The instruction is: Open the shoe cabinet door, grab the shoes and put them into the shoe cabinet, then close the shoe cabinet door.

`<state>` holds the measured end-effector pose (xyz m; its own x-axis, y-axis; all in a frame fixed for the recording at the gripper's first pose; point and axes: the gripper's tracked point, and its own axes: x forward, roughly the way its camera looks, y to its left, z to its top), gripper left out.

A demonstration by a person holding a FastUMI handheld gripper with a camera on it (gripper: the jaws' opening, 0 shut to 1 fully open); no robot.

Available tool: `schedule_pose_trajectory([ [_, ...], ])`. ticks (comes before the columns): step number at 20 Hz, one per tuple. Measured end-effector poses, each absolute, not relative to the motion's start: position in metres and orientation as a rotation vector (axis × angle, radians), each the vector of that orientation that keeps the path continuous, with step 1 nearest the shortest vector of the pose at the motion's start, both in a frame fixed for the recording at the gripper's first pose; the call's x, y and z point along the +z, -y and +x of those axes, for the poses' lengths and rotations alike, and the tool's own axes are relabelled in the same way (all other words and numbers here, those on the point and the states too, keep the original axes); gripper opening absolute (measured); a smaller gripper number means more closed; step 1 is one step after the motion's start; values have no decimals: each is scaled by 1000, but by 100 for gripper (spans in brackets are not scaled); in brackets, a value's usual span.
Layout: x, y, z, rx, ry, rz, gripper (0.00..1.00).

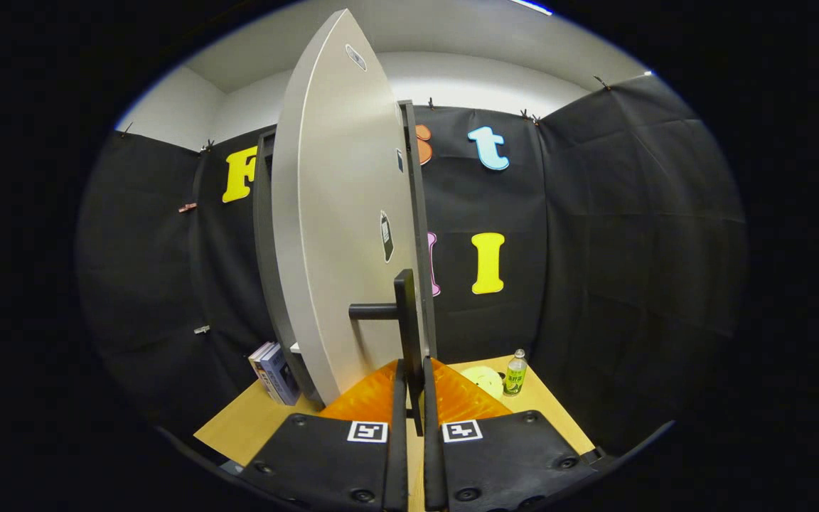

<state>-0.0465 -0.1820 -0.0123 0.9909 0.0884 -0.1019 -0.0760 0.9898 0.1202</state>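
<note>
Grey door (331, 235) standing ajar, stiff, light on hinge; gripper (415, 395) jaws clamping black handle (407, 313) bar, rigid, best hold, pulling gently above desk (239, 427).

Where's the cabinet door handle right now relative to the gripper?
In the gripper view, the dark handle stands upright between the gripper fingers, which are closed on its lower end, at the edge of the open door.
</note>
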Motion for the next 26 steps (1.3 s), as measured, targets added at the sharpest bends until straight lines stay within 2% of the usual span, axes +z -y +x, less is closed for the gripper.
schedule_pose_trajectory([
  [5,-10,207,-46,50,-92,124,11],
  [17,-5,216,-62,70,-71,154,12],
  [22,-12,217,-97,17,-76,106,22],
  [26,-43,180,-124,67,-144,143,47],
])
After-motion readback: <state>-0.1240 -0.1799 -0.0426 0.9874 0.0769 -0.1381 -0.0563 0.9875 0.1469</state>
